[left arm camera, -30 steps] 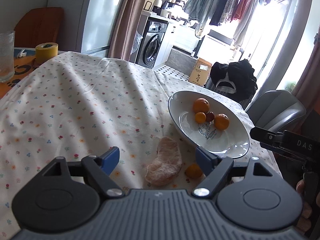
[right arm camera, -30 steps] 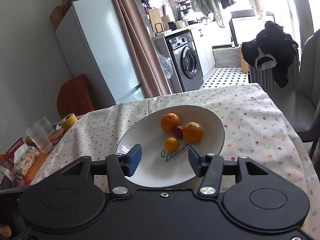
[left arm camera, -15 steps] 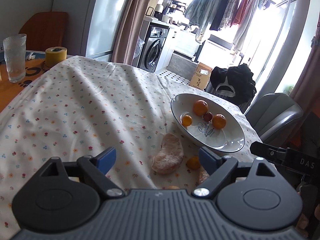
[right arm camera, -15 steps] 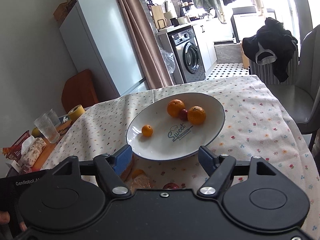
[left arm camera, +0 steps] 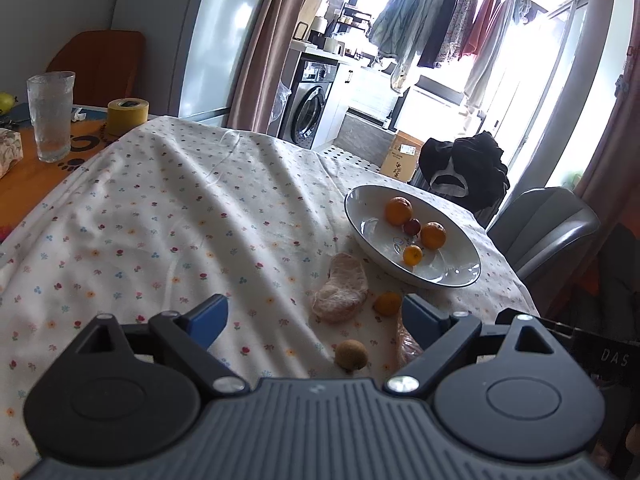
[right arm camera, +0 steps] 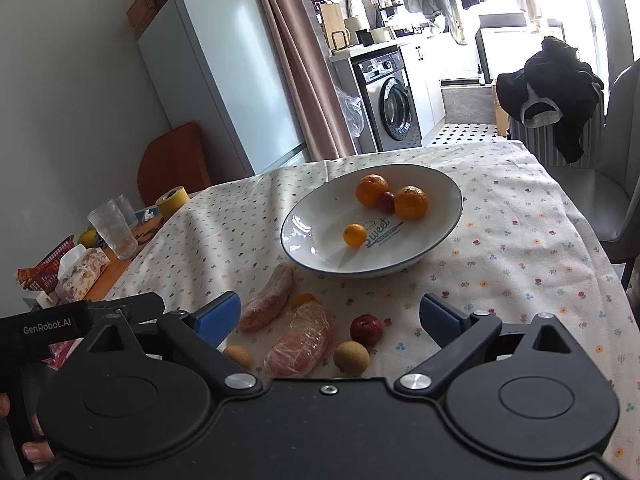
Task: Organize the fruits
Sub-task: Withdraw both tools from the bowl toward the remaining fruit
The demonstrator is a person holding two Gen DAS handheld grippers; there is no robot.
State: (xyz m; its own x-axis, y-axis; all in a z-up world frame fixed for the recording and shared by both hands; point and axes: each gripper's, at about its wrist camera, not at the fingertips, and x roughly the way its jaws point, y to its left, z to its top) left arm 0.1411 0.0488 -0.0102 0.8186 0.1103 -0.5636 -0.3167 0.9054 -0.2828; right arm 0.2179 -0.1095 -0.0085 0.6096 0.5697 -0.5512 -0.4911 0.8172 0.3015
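Partly hidden wrapped fruit (left arm camera: 406, 346), both jaws opening, nothing between them.

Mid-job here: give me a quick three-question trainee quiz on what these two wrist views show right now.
1. True or false: the right gripper is holding a fruit.
2. How many fruits lie in the white bowl?
3. Which lies nearest the bowl's near rim on the tablecloth? A) red plum B) wrapped pale fruit piece C) brown round fruit

Key
1. False: its jaws are opening with nothing between them.
2. Four: two big oranges, a small dark red fruit between them, and a small orange.
3. B.
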